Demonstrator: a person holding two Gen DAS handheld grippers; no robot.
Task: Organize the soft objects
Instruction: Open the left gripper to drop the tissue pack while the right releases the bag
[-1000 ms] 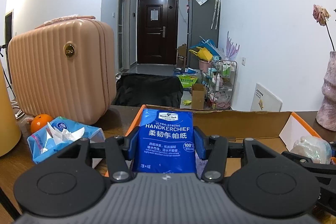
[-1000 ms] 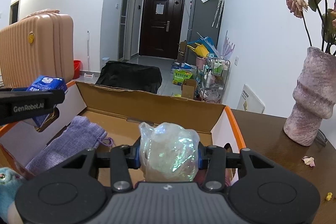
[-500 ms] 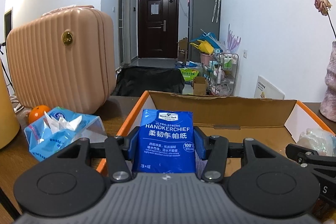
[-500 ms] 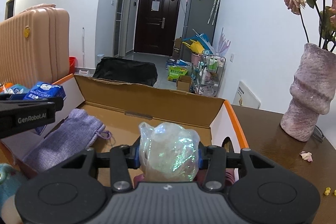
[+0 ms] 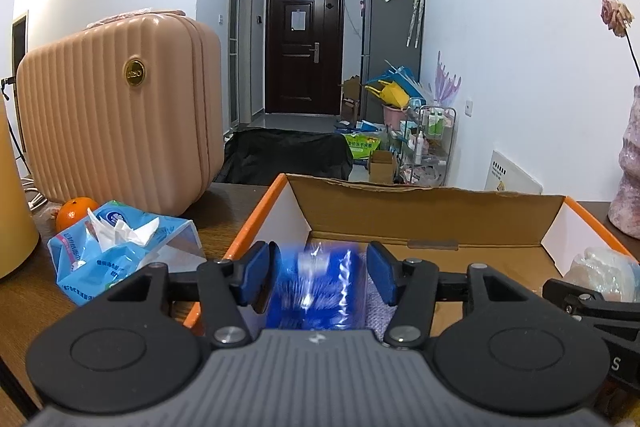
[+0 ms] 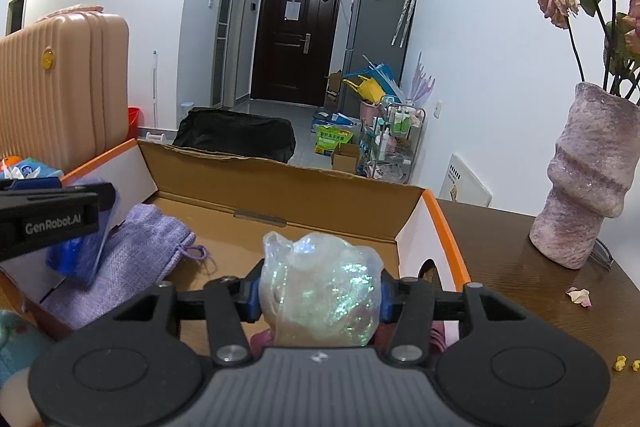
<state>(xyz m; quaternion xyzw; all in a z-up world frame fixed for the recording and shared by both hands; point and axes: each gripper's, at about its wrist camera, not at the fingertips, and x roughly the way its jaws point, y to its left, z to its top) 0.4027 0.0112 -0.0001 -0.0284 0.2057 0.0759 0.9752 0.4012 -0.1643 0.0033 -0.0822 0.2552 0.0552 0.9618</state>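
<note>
Since the earlier frame the left tool (image 5: 319, 279) has just been opening: its blue pads now stand clear of the blue handkerchief pack (image 5: 318, 291), which shows as a motion-blurred streak low between them, no longer upright and gripped. In the right wrist view the pack sits at centre left, below the left tool's arm, against the purple knit pouch (image 6: 132, 259) inside the cardboard box (image 6: 280, 195). The right tool (image 6: 320, 297) has also just been opening; the iridescent plastic bag (image 6: 320, 291) fills the gap between its pads over the box's right half, and whether the pads press it I cannot tell. Left of the box on the counter (image 5: 224, 215): an open tissue pack (image 5: 120, 255), an orange (image 5: 74, 211), a pink suitcase (image 5: 116, 115). Vase (image 6: 584, 179) at right.
</note>
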